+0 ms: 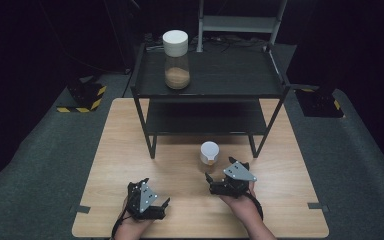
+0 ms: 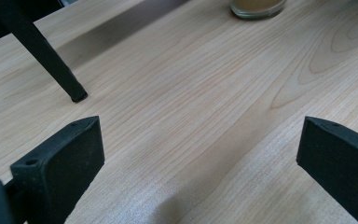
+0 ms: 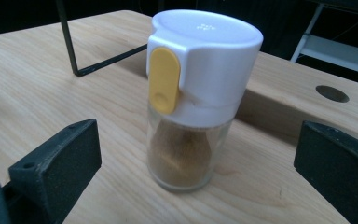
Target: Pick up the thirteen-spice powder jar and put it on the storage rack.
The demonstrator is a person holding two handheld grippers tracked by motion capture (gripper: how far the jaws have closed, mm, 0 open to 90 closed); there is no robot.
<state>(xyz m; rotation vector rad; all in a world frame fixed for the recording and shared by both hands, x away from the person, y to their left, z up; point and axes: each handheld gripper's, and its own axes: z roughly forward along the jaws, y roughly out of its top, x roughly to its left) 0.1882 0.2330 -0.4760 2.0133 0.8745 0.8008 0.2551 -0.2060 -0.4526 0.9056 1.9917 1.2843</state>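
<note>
A small glass spice jar [image 1: 209, 154] with a white lid, a yellow tab and brown powder stands upright on the wooden table [image 1: 120, 150], in front of the black shelf. My right gripper [image 1: 219, 168] is open and points at it from the near right. In the right gripper view the jar [image 3: 205, 60] sits centred just ahead of the open right gripper [image 3: 199, 145], touching neither jaw. My left gripper [image 1: 156, 191] rests open near the table's front edge. The left gripper [image 2: 200, 149] has bare wood between its jaws, and the jar's base [image 2: 256, 7] is far ahead.
A black two-tier shelf [image 1: 230, 75] stands on the back half of the table. A taller glass jar [image 1: 176, 60] with a white lid and brown contents sits on its top tier, left. A shelf leg [image 2: 51, 60] is ahead-left of the left gripper. A round hole [image 3: 332, 93] marks the tabletop.
</note>
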